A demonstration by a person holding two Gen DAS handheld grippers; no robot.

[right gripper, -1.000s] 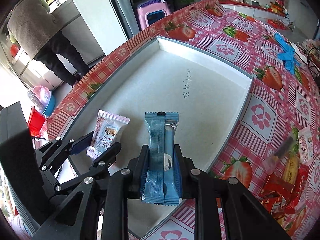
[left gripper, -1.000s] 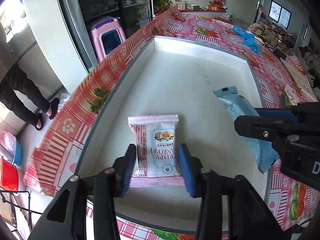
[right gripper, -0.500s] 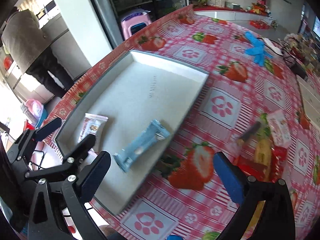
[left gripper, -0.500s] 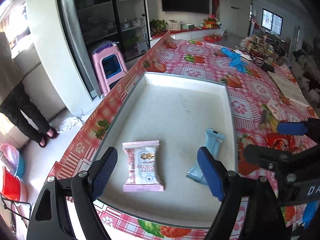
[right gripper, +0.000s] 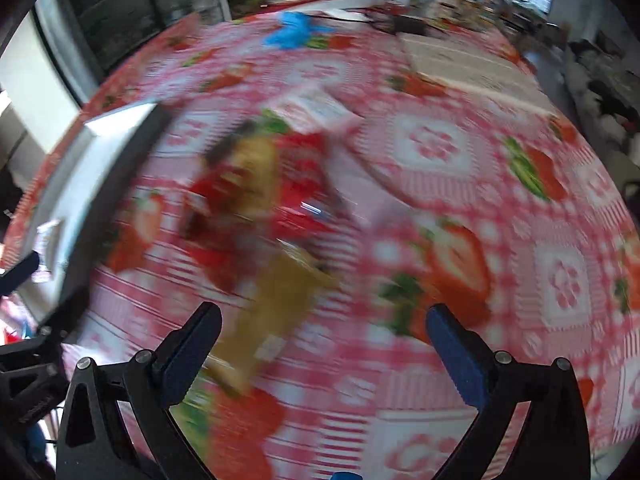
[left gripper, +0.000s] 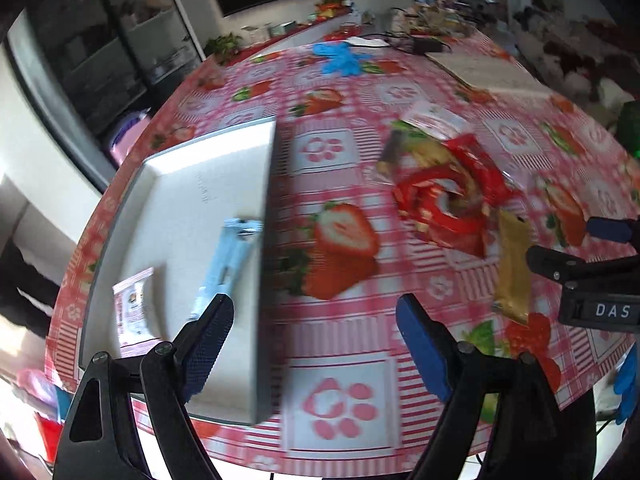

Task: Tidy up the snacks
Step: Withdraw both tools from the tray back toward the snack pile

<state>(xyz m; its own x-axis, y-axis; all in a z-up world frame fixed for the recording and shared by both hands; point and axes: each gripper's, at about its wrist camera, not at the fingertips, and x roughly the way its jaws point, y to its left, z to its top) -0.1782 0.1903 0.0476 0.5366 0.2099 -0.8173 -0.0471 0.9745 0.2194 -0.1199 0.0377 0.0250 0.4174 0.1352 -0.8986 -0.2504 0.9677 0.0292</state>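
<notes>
Snack pile [left gripper: 452,196] ahead of both spread jaws

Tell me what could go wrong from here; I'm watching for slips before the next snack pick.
1. The snack pile overlaps: red wrappers lie over one another beside the tan bar, so open fingers may catch two packets.
2. The right gripper view is badly blurred, so aim at the tan bar could be off.
3. The blue bar lies against the tray wall; a return pass may knock it.
</notes>
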